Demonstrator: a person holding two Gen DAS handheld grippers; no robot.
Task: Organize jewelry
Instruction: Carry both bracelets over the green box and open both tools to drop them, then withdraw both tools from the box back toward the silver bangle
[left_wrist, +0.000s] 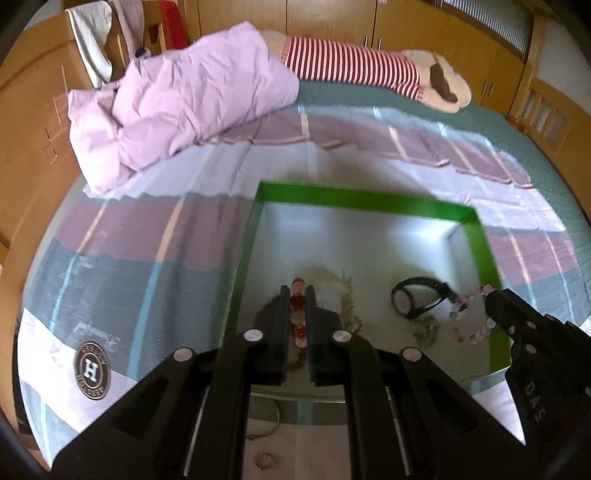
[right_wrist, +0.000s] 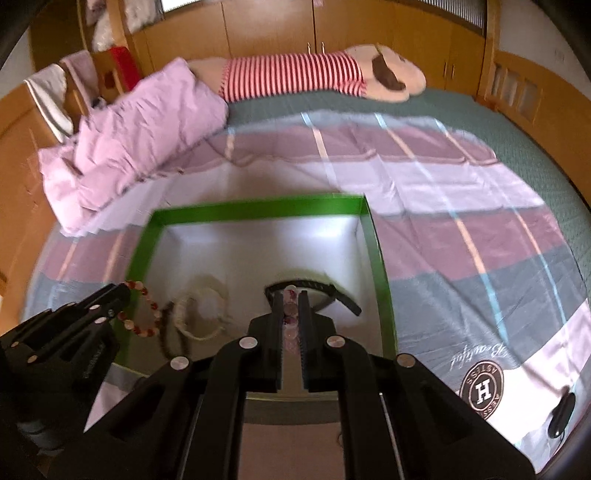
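A green-rimmed box (left_wrist: 354, 199) with a silvery inside lies on the bed; it also shows in the right wrist view (right_wrist: 258, 208). My left gripper (left_wrist: 297, 295) is shut on a red and white bead bracelet (left_wrist: 298, 301) over the box's left side; the bracelet hangs from it in the right wrist view (right_wrist: 142, 314). My right gripper (right_wrist: 290, 299) is shut on a pink bead bracelet (right_wrist: 290, 319), seen dangling in the left wrist view (left_wrist: 469, 314). A black watch (left_wrist: 417, 299) and a pale cord necklace (right_wrist: 201, 314) lie in the box.
A striped sheet (left_wrist: 147, 240) covers the bed. A lilac duvet (left_wrist: 177, 103) and a striped plush toy (left_wrist: 369, 70) lie at the far side. Small metal rings (left_wrist: 266, 459) lie on the sheet before the box. A dark object (right_wrist: 561, 413) lies at the right.
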